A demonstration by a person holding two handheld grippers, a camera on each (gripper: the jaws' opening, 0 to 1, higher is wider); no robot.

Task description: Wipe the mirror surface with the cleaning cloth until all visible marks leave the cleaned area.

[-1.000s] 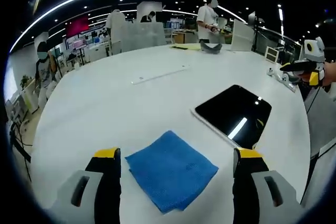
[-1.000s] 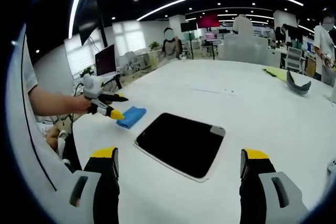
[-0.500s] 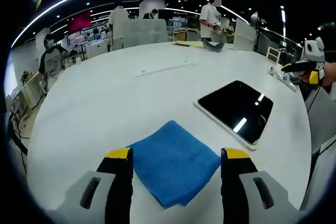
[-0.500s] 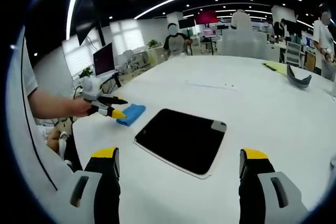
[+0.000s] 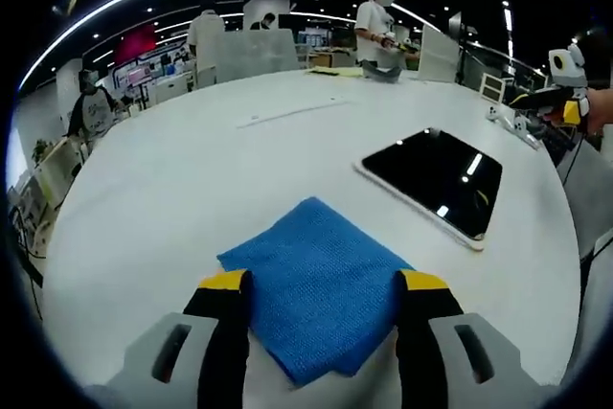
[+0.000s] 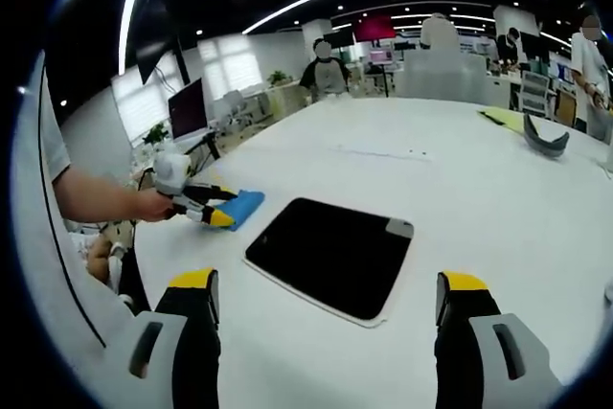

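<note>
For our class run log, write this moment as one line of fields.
phase: reach for cloth | left gripper: open, jaws astride blue cloth | right gripper: open, above table, facing mirror | mirror: not yet wiped

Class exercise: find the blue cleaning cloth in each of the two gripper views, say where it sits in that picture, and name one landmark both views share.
Left gripper view: the blue cleaning cloth lies low in the centre, between the left gripper's yellow-tipped fingers.
Right gripper view: the cloth is small, left of centre, by the left gripper.
Shared landmark: the dark mirror flat on the white table.
</note>
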